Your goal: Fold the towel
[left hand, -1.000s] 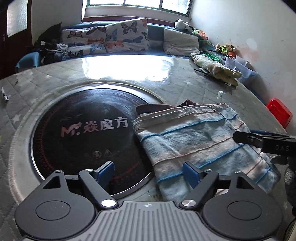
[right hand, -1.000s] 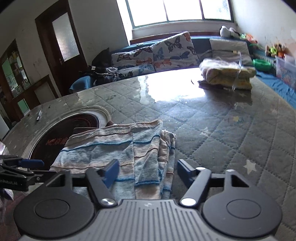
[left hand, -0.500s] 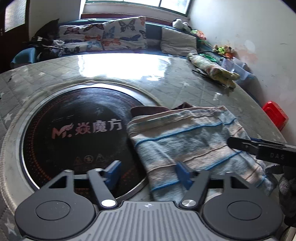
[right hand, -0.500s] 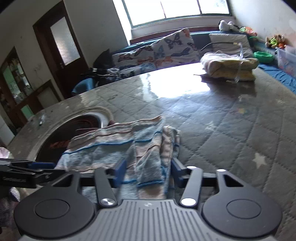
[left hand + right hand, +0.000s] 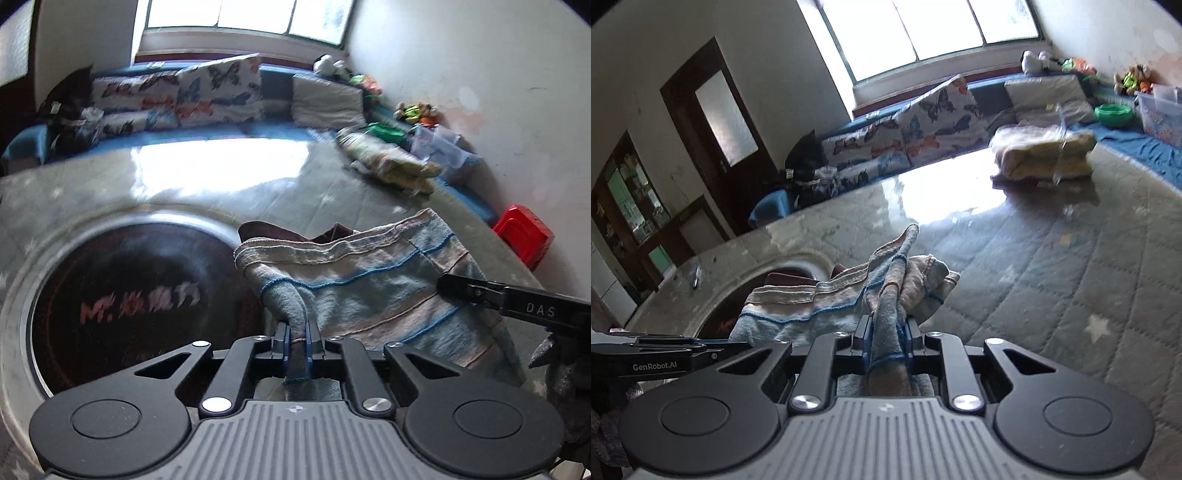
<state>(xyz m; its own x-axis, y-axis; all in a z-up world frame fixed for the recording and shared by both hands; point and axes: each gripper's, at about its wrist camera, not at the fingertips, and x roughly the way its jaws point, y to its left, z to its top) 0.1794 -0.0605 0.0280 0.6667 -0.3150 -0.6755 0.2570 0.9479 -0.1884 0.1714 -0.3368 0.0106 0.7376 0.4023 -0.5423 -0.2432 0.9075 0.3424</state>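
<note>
Both grippers, open half a second ago, now clamp the striped towel [image 5: 369,291]: the left gripper [image 5: 297,341] pinches its near-left corner, the right gripper [image 5: 886,341] a bunched near edge, lifting cloth off the quilted table [image 5: 1071,288]. Lettering "DAS" and "GenRobot.AI" shows on the opposite tools. Beyond the left tool lies a dark round cooktop [image 5: 129,295] with blurred print. Open tabletop stretches ahead-right of the right tool toward a yellow bundle [image 5: 1041,155].

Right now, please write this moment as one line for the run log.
step: lift near edge | left tongs: shut on striped towel | right tongs: shut on striped towel | towel: partly over round cooktop | fold: not yet done
</note>
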